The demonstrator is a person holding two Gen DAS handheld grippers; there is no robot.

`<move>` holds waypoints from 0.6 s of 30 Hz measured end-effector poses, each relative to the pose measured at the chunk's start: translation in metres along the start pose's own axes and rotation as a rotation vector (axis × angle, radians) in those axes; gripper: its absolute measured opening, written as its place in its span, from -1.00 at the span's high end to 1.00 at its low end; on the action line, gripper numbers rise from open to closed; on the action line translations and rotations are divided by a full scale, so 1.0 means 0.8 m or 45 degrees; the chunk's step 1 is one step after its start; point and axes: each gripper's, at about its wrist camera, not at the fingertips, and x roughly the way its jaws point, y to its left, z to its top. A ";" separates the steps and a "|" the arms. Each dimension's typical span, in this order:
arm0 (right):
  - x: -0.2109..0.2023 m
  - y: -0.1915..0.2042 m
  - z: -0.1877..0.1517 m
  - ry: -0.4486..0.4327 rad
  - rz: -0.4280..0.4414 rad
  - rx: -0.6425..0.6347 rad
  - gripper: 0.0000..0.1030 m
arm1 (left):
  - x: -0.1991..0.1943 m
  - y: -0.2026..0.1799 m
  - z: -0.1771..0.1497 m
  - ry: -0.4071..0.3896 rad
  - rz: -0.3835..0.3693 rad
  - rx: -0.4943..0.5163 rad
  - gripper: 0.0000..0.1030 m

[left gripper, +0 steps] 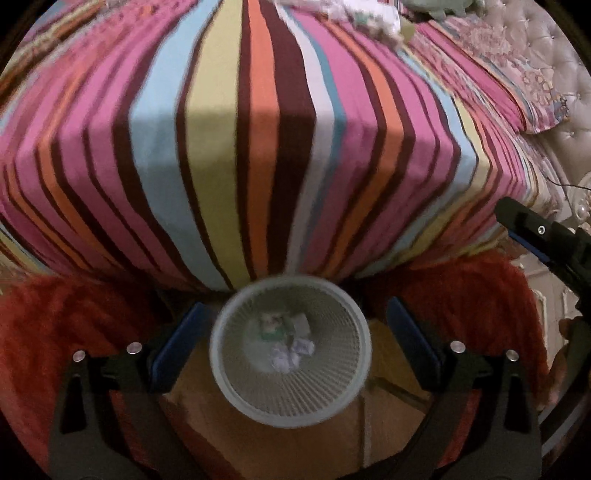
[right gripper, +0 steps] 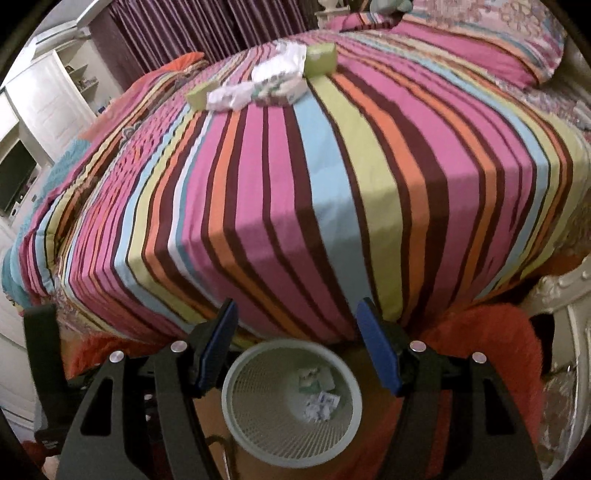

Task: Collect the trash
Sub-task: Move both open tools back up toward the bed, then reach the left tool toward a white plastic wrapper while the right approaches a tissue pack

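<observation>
A pale mesh waste basket point(left gripper: 236, 398) stands on the floor at the foot of the striped bed point(left gripper: 258, 147), with crumpled paper and wrappers point(left gripper: 288, 343) inside. My left gripper point(left gripper: 295, 332) hangs open and empty above it. In the right wrist view the basket point(right gripper: 240, 421) holds the same scraps point(right gripper: 319, 395), and my right gripper point(right gripper: 297, 343) is open and empty over it. More trash lies far up on the bed: white crumpled wrappers point(right gripper: 266, 86) and two green boxes point(right gripper: 320, 59). This pile is blurred in the left wrist view point(left gripper: 369, 18). The right gripper's finger shows at the right edge point(left gripper: 532, 232).
A red fluffy rug point(left gripper: 55, 332) lies on the wooden floor around the basket. A tufted headboard point(left gripper: 554, 74) and patterned pillows point(left gripper: 517, 92) are at the right. A white cabinet point(right gripper: 48, 96) and purple curtains point(right gripper: 184, 29) stand behind the bed.
</observation>
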 end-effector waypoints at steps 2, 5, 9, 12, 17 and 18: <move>-0.002 -0.002 0.010 -0.019 -0.005 -0.012 -0.24 | -0.011 0.004 0.011 -0.056 0.035 0.008 -0.85; -0.001 -0.006 0.027 -0.050 -0.016 -0.028 -0.24 | -0.024 0.013 0.031 -0.129 0.069 0.012 -0.85; 0.006 -0.010 0.055 -0.088 -0.006 -0.050 -0.24 | -0.031 0.024 0.062 -0.167 0.112 0.020 -0.85; 0.013 -0.009 0.078 -0.108 0.009 -0.080 -0.24 | -0.029 0.033 0.092 -0.176 0.119 -0.008 -0.85; 0.024 -0.008 0.115 -0.127 0.014 -0.124 -0.24 | -0.028 0.031 0.157 -0.245 0.107 -0.010 -0.85; 0.028 -0.007 0.129 -0.139 0.008 -0.131 -0.24 | -0.026 0.026 0.172 -0.263 0.112 0.004 -0.85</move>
